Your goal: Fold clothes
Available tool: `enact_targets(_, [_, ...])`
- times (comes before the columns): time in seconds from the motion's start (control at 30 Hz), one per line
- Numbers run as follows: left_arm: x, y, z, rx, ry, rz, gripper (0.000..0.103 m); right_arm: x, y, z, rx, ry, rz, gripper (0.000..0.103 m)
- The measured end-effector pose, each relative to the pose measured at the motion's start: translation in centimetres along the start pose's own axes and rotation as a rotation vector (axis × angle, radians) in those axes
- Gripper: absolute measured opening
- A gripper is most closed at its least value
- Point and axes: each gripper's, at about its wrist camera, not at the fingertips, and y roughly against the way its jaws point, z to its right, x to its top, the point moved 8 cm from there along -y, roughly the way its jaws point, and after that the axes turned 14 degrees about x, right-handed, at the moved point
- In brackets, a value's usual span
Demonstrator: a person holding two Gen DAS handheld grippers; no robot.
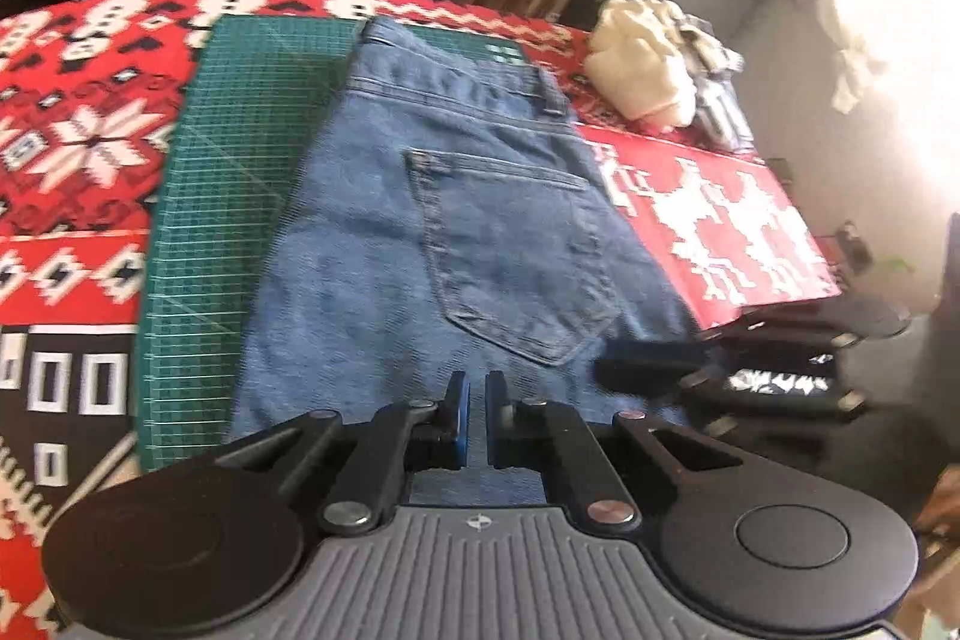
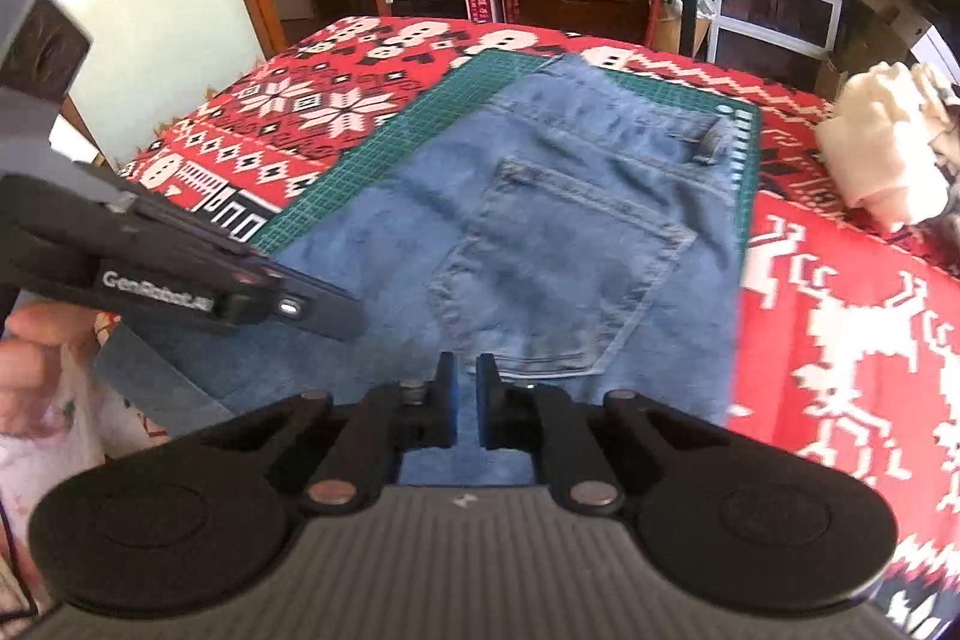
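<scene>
Both tongs are hovering side by side, the left tongs (image 1: 477, 421) and right tongs (image 2: 467, 403) each showing a narrow gap.

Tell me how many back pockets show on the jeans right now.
1. The single back pocket sits mid-panel on the jeans, just ahead of both claws. The jeans look folded lengthwise, so a second pocket may be hidden underneath.

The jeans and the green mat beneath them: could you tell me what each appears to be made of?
Jeans: blue denim, matte and faded, with stitched seams and a patch pocket. Green mat: probably a vinyl or rubber cutting mat, smooth and flat, printed with a pale grid.
</scene>
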Motion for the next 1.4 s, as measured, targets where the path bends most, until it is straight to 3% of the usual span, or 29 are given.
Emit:
enact_targets(0.2, [-1.0,-2.0,0.3,0.006,-0.021,-0.052,0.005,-1.2,-1.7,-0.6,-0.046,-0.030,-0.037,0.005])
enact_targets(0.5, [-1.9,-1.3,-1.1,-0.002,-0.006,-0.076,0.005,-4.5,2.7,2.2,-0.124,-0.149,-0.068,0.000])
enact_targets(0.63, [-1.3,-0.6,-1.5,0.019,0.008,-0.063,0.005,-3.7,4.7,4.0,-0.156,-0.221,0.008,0.002])
enact_targets(0.77, [-0.5,-0.4,-2.2,0.040,0.023,-0.042,0.005,-2.2,4.1,5.7,-0.214,-0.226,0.047,0.003])
enact_targets(1.03, [-1.0,-0.6,-4.0,0.069,0.053,-0.065,0.005,-3.5,4.1,6.9,-0.289,-0.236,0.008,0.001])
enact_targets(1.13, [-1.2,-0.6,-4.7,0.080,0.065,-0.073,0.005,-5.5,5.5,7.5,-0.288,-0.328,-0.020,0.001])
enact_targets(1.23, [-1.4,-0.7,-5.4,0.091,0.076,-0.082,0.005,-6.4,6.7,7.7,-0.273,-0.373,0.011,0.004])
enact_targets(1.4, [-1.4,-0.8,-4.9,0.111,0.040,-0.069,0.005,-4.1,7.4,6.9,-0.269,-0.305,0.082,0.004])
